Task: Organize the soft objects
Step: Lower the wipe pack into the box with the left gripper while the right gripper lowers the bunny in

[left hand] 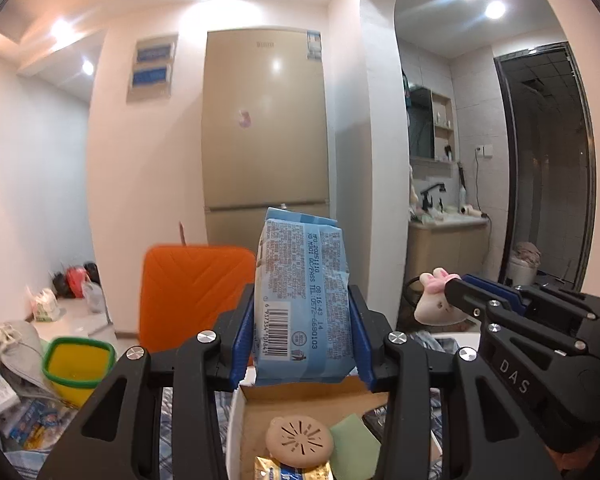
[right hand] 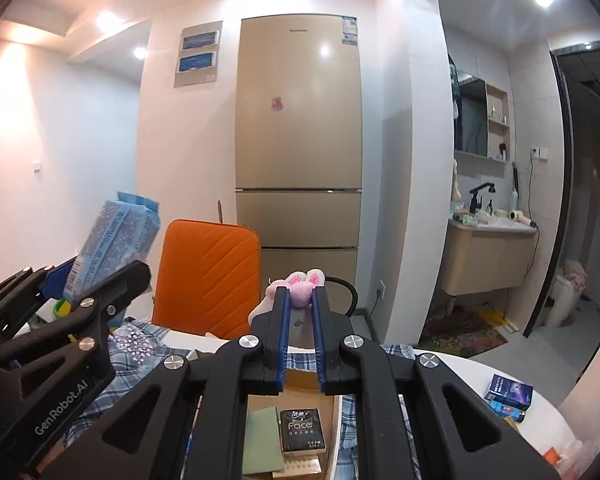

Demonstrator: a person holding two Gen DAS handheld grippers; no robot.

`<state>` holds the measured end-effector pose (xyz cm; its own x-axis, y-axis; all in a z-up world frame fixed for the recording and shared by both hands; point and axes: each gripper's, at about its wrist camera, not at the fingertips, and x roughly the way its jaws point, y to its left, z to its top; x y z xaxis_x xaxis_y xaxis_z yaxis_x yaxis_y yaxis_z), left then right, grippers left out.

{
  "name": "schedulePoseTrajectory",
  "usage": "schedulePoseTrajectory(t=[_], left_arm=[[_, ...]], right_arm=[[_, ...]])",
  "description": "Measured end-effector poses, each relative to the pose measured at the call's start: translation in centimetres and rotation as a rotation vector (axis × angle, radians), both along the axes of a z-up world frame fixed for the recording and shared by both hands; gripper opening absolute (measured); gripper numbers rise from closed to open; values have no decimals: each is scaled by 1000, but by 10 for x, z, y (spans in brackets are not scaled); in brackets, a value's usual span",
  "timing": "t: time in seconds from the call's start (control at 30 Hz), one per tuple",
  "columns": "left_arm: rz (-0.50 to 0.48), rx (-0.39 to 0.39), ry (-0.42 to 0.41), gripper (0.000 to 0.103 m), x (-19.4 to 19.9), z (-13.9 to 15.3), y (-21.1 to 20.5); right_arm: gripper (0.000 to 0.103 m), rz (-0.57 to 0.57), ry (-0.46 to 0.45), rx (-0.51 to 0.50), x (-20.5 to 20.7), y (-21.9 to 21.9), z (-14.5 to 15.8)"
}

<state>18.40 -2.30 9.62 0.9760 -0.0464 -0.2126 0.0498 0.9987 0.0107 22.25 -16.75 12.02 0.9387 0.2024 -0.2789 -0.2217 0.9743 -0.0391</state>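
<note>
My left gripper [left hand: 303, 312] is shut on a light blue tissue pack [left hand: 304, 292] and holds it upright above an open cardboard box [left hand: 300, 396]. The pack also shows at the left of the right wrist view [right hand: 116, 240]. My right gripper [right hand: 300, 308] is shut on a small pink and white plush bunny [right hand: 300, 286], held up over the same box [right hand: 304, 378]. The bunny shows in the left wrist view [left hand: 436, 300] at the right gripper's tips. Inside the box lie a round tan item [left hand: 299, 440], a green cloth [left hand: 354, 448] and a black Face tissue pack [right hand: 302, 429].
An orange chair back [left hand: 196, 292] stands behind the table, with a tall beige fridge [left hand: 266, 128] behind it. A yellow and green cup [left hand: 78, 364] and grey cloth [left hand: 16, 344] lie left. A blue checked cloth [right hand: 140, 340] covers the table. Small blue boxes [right hand: 508, 394] sit right.
</note>
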Motion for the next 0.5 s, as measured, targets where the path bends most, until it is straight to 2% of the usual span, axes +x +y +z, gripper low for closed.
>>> schedulePoseTrajectory(t=[0.33, 0.5], left_arm=[[8, 40, 247, 41, 52, -60, -3], [16, 30, 365, 41, 72, -95, -2]], right_arm=[[12, 8, 188, -34, 55, 2, -67], [12, 19, 289, -45, 80, 4, -101]])
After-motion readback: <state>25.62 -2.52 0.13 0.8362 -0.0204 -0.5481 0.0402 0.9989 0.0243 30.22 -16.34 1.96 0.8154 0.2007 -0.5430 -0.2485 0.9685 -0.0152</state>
